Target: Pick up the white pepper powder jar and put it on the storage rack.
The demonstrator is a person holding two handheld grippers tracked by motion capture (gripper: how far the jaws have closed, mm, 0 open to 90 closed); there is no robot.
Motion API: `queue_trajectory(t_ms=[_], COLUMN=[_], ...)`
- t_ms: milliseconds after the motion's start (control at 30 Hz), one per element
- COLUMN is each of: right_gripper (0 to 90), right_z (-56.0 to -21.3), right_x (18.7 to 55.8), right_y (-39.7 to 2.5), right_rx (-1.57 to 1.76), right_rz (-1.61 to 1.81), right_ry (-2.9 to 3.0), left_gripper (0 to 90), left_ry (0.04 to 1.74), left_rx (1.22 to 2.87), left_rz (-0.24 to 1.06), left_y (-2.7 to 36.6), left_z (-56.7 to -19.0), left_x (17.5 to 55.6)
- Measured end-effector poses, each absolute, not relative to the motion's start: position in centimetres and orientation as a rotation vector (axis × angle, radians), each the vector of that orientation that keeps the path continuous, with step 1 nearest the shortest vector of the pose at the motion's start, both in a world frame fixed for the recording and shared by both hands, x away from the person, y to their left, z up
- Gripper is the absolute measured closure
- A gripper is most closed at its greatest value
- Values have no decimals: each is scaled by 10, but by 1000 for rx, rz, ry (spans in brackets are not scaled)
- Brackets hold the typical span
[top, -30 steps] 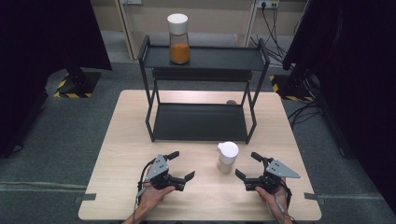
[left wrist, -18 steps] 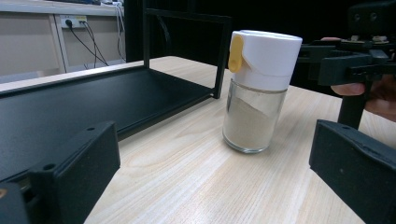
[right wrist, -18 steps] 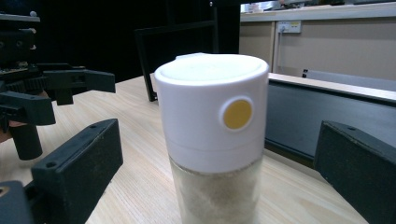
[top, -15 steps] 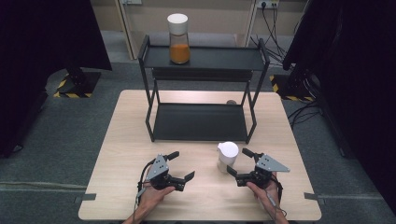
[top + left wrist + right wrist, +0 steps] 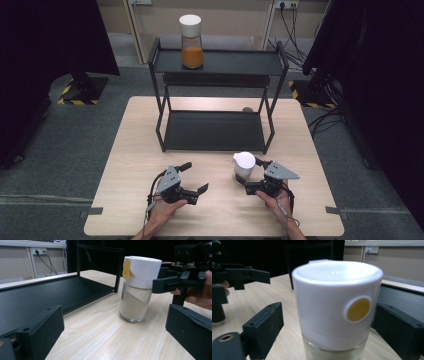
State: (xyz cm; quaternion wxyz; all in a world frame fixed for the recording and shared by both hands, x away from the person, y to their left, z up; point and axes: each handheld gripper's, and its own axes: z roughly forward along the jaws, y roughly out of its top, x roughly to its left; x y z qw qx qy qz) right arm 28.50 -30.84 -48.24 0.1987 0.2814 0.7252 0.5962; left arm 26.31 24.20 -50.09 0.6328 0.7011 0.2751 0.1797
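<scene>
The white-capped jar (image 5: 244, 167) is stood upright on the table (image 5: 125, 165), near the front right leg of the black rack (image 5: 215, 131), its long axis vertical. The right gripper (image 5: 255, 175) is brought up against it from the right: in the right gripper view the jar (image 5: 337, 310) is seen between the 2 jaws, which are spread wider than its cap, with a gap left on each side, so nothing is gripped yet. The jar lies straight ahead of those jaws, its cap at their height, and the coming move is judged to turn on that: a short closing of the jaws across the cap or the glass just below it. The left gripper (image 5: 192, 177) is held well to the left of the jar, jaws wide apart and empty; from the left gripper view the jar (image 5: 136, 290) is seen farther off, with the right gripper (image 5: 175, 283) beside it. The right hand is therefore the nearer one. Counted: 2 jars, this one with pale powder and 1 with orange contents (image 5: 191, 42) on the rack's top shelf; 1 rack with 2 shelves; 2 grippers.
</scene>
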Motion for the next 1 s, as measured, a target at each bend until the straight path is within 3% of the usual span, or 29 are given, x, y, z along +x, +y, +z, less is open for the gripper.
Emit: queue_trajectory(t_ms=[400, 1000], right_gripper=[300, 308], right_z=[-480, -459], right_x=[290, 282], right_y=[-300, -302], right_rx=[776, 727], right_rz=[1594, 1555], right_ry=[2064, 2047], left_gripper=[14, 14], left_ry=[630, 633], left_rx=[1596, 1600], left_rz=[405, 401], left_y=[243, 243], left_z=[-502, -502], left_x=[264, 263])
